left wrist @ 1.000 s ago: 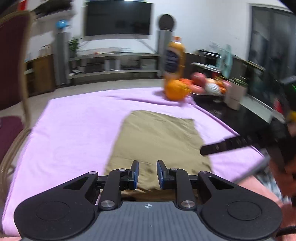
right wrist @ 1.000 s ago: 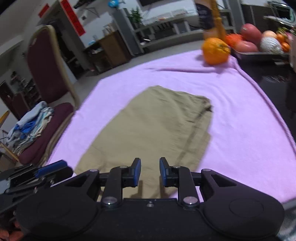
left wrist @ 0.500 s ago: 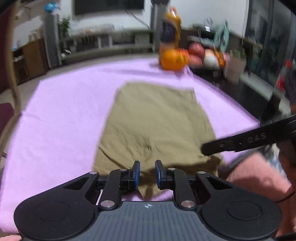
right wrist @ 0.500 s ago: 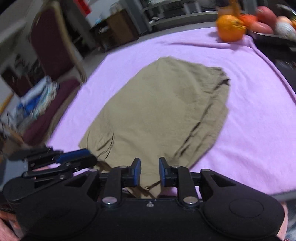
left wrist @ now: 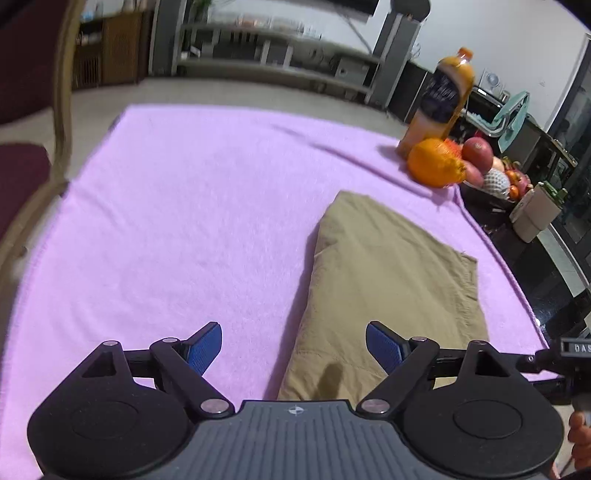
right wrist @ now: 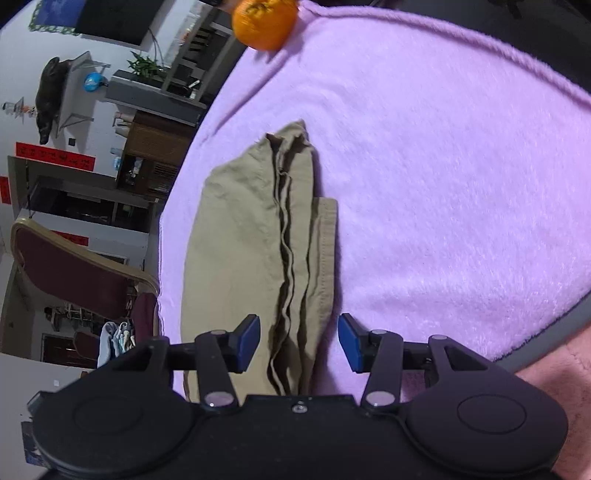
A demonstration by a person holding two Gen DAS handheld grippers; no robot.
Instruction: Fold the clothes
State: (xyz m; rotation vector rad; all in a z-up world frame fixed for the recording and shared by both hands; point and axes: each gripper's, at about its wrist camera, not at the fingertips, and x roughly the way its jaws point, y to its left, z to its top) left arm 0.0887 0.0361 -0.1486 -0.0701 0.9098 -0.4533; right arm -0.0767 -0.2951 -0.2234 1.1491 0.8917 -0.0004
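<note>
At the bottom of the left wrist view, the left gripper (left wrist: 293, 347) stands with its blue pads (left wrist: 205, 347) wide apart and its jaws opening, nothing pressed between them; the near left edge of the khaki garment (left wrist: 391, 284) lies in the gap without touching either pad. The garment is folded flat and sits in the lower right of the frame on a lilac blanket (left wrist: 192, 206) that covers most of the picture. In the upper right, past the garment's far end, an orange (left wrist: 436, 162) rests on the blanket just beside a tall bottle of orange drink (left wrist: 441, 99), with more fruit (left wrist: 484, 162) behind it. A dark red chair (left wrist: 26, 110) with a pale frame fills the left edge. At the lower right edge, part of the other tool and some fingers (left wrist: 580, 439) show. In the right wrist view, which is rolled sideways, the right gripper (right wrist: 299, 341) at the bottom is partly spread with its jaws opening; the stacked folded edge of the garment (right wrist: 258, 236) runs up between the pads from the lower middle toward the centre, and they do not press on it. The blanket (right wrist: 443, 184) fills the right half, the orange (right wrist: 264, 20) is at the top, and the chair (right wrist: 74, 273) is at the left with a pile of pale clothes (right wrist: 114, 339) below it.
</note>
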